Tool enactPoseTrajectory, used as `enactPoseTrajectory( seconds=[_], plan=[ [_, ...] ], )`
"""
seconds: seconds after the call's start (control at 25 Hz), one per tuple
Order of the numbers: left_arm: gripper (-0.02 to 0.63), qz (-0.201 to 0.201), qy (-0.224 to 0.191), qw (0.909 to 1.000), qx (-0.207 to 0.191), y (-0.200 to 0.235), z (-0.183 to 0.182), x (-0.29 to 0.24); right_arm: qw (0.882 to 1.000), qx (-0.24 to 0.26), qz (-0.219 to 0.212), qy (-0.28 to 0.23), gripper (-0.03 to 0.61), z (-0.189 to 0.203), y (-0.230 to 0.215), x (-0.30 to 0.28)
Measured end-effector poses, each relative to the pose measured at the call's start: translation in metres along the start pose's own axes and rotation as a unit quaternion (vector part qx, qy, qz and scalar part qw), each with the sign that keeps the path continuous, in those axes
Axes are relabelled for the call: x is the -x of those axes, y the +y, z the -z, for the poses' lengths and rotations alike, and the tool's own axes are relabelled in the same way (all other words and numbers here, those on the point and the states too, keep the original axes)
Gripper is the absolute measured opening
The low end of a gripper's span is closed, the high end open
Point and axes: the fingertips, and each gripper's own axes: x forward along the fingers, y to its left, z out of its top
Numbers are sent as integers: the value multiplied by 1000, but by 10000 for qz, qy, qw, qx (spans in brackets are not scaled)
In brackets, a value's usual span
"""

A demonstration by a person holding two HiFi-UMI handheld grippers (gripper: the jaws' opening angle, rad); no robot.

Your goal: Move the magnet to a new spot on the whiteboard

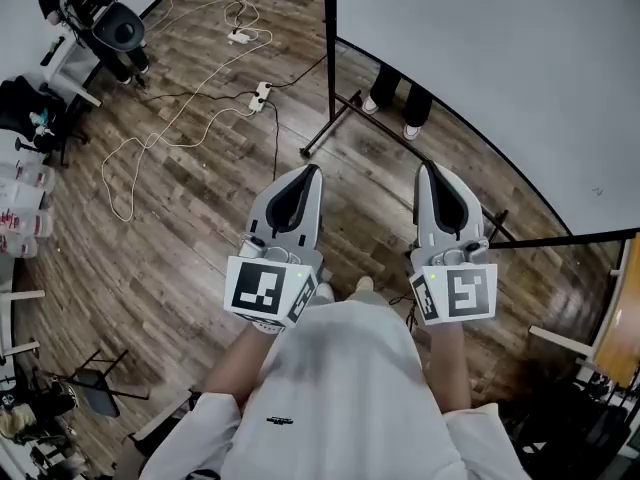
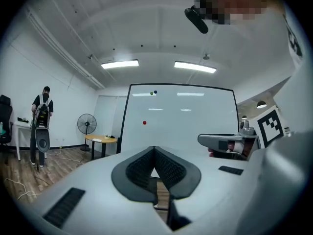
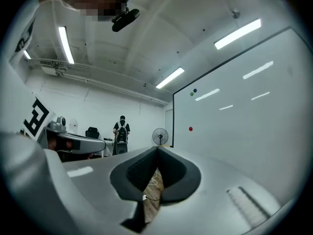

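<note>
Magnet [image 2: 144,123] small, red, on whiteboard [image 2: 195,126], well apart from tongs; probably light, rigid, slick, so pinch rim. Left tongs [image 2: 154,149] and right tongs [image 3: 157,149] closed, empty.

The way ahead to the whiteboard [image 2: 195,121] is open air, with free white surface all round the red magnet [image 2: 144,123]. Low down, the stand's black foot [image 1: 328,131] and loose cables [image 1: 236,14] cross the floor [image 1: 200,238]; a fan [image 2: 86,124] and table [image 2: 101,140] stand beside the board's left edge.
</note>
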Motion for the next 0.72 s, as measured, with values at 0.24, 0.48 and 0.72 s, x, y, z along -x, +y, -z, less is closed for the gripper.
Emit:
enactPoseTrajectory(
  seconds=[0.24,0.48,0.72],
  plan=[
    [6,-53,-85,9999,-98,-21,-8,3,9999,-32,-40,-150,-2,-10,-10,20],
    [6,-55,-81,9998,-183,-41,-7,-4,9996,-55,54,-273,0,-10,-33,38],
    [6,-121,-129,9993,-329,-60,-4,-33,9991,-132,-17,-391,0,0,-66,38]
  ],
)
